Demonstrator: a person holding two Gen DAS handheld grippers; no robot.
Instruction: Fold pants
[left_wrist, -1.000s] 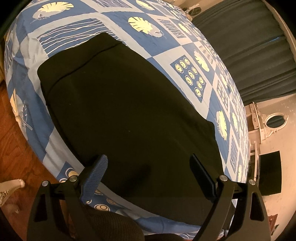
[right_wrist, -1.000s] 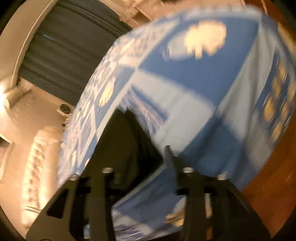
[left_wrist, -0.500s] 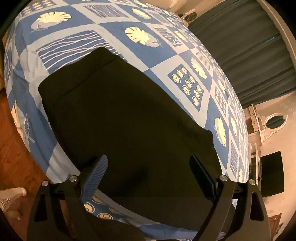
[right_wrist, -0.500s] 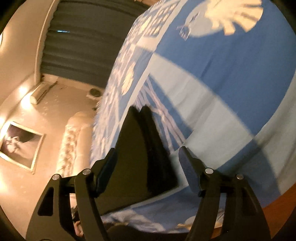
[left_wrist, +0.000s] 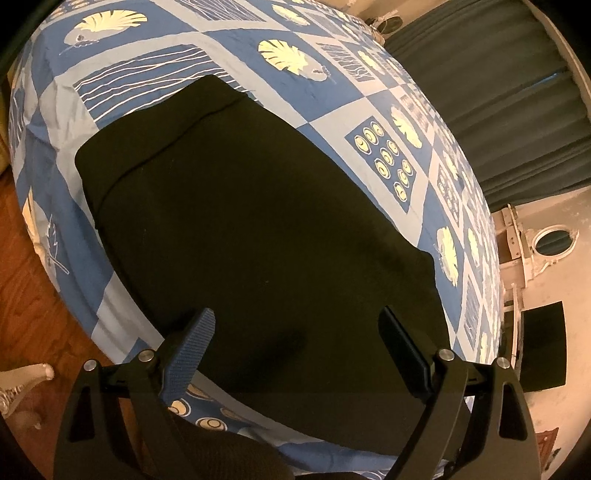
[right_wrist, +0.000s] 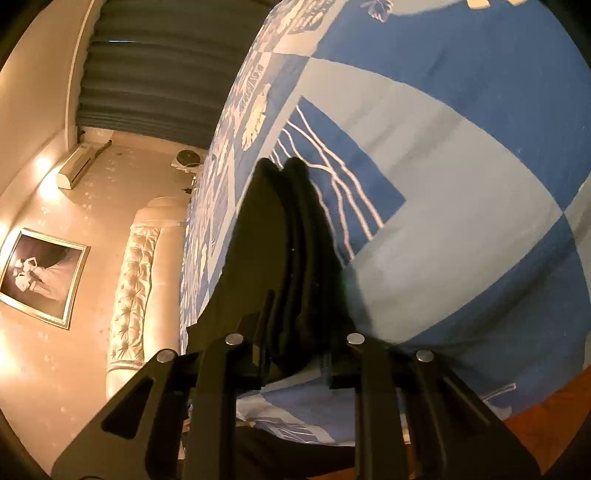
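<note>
Black pants (left_wrist: 251, 221) lie folded flat on a blue patterned bedspread (left_wrist: 325, 96), near the bed's front edge. My left gripper (left_wrist: 297, 325) is open and empty, hovering over the near end of the pants. In the right wrist view the pants (right_wrist: 273, 236) show edge-on as stacked layers. My right gripper (right_wrist: 303, 321) has closed on the folded edge of the pants, with the layers pinched between its fingers.
Wooden floor (left_wrist: 22, 295) lies left of the bed. Dark curtains (left_wrist: 509, 96) hang at the far side. A padded headboard (right_wrist: 133, 280), a framed picture (right_wrist: 40, 277) and a wall air conditioner (right_wrist: 75, 170) show in the right wrist view.
My right gripper swung in toward the pants' edge, opened, then closed on the folded layers. My left gripper stayed open and shifted only slightly over the pants.
</note>
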